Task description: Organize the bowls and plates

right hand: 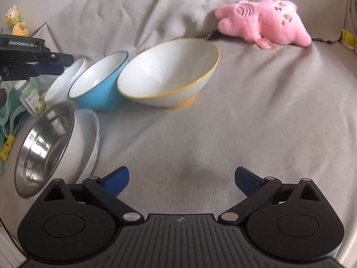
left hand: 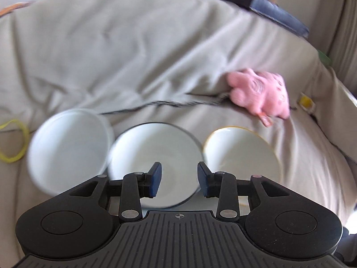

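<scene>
Three bowls stand in a row on a grey cloth-covered sofa. In the left wrist view they are a plain white bowl [left hand: 69, 147], a dark-rimmed bowl [left hand: 154, 151] and a yellow-rimmed bowl [left hand: 241, 151]. My left gripper [left hand: 179, 179] is open, above the dark-rimmed bowl's near side, holding nothing. The right wrist view shows the white bowl [right hand: 65, 80], the blue bowl [right hand: 100, 82], the yellow-rimmed bowl [right hand: 169, 73], and a steel bowl [right hand: 44, 145] resting in a white dish [right hand: 91, 138]. My right gripper [right hand: 181, 178] is open and empty over bare cloth. The left gripper [right hand: 55, 63] shows at far left.
A pink plush toy [right hand: 263, 20] lies behind the bowls, also in the left wrist view [left hand: 258, 91]. A yellow band [left hand: 13, 140] lies at left. A dark box [left hand: 263, 6] sits at the back. A small yellow toy [right hand: 15, 22] and packets [right hand: 29, 96] lie at left.
</scene>
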Available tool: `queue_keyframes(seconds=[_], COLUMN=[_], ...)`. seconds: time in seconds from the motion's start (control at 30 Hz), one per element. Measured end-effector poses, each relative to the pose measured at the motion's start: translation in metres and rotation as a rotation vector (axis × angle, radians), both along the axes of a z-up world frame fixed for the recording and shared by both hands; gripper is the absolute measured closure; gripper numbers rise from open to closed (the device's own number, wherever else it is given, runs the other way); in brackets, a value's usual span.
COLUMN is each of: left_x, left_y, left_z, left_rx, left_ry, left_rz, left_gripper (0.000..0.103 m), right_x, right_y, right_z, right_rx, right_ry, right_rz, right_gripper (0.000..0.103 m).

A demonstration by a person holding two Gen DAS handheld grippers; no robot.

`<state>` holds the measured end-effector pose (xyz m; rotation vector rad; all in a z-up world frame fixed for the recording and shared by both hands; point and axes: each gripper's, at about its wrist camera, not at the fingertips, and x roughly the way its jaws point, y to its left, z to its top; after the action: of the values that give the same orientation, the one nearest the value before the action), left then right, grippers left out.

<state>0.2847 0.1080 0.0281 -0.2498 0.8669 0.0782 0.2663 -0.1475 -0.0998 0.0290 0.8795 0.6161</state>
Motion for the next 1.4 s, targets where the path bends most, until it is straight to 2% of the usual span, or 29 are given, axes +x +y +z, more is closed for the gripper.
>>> queue_keyframes(seconds=[0.07,0.13,0.2,0.3,0.33,0.57,0.6,0.7,0.83,0.93,1.2,1.4], left_x=[0.031,0.062,0.086,0.112,0.117,0.145,0.144,0.139,0.121,0.097,0.034,0.021], left_y=[-0.004,-0.007,-0.010,-0.021,-0.024,-0.041,-0.046,-0.058,-0.068,-0.088,-0.135,-0.127], left_z=[-0.004,-0.013,-0.023,-0.035,-0.038,-0.067,-0.066,-0.063,-0.060,-0.059,-0.055,-0.056], left_rx=[-0.027,-0.053,-0.038,0.026,0.044,0.052,0.068,0.106,0.075,0.085,0.235,0.206], left_ry=[0.047,0.094,0.126,0.145,0.139,0.247,0.246,0.267,0.314,0.346,0.432,0.460], left_rz=[-0.034,-0.067,-0.080,-0.114,-0.128,-0.197,-0.208,-0.227,-0.222,-0.257,-0.331,-0.279], left_gripper=[0.064,0.064,0.064,0.064,0.064,0.060,0.068,0.066,0.066,0.066,0.066,0.066], right_x=[0.012,0.035,0.057,0.085,0.092,0.118,0.119,0.117,0.106,0.094,0.036,0.014], right_y=[-0.006,-0.013,-0.017,-0.009,-0.006,0.020,0.021,0.017,0.002,-0.015,-0.043,-0.044], right_z=[0.012,0.019,0.020,0.013,0.009,-0.020,-0.022,-0.019,-0.013,-0.010,-0.010,-0.008], right_rx=[0.033,0.099,0.173,0.202,0.210,0.260,0.272,0.269,0.256,0.240,0.167,0.177], right_ry=[-0.022,0.026,0.081,0.118,0.133,0.263,0.276,0.274,0.270,0.269,0.246,0.229], right_rz=[0.000,-0.050,-0.124,-0.169,-0.179,-0.108,-0.095,-0.076,-0.077,-0.079,-0.017,-0.007], right_gripper=[0.001,0.003,0.017,0.038,0.040,0.070,0.077,0.078,0.079,0.079,0.078,0.078])
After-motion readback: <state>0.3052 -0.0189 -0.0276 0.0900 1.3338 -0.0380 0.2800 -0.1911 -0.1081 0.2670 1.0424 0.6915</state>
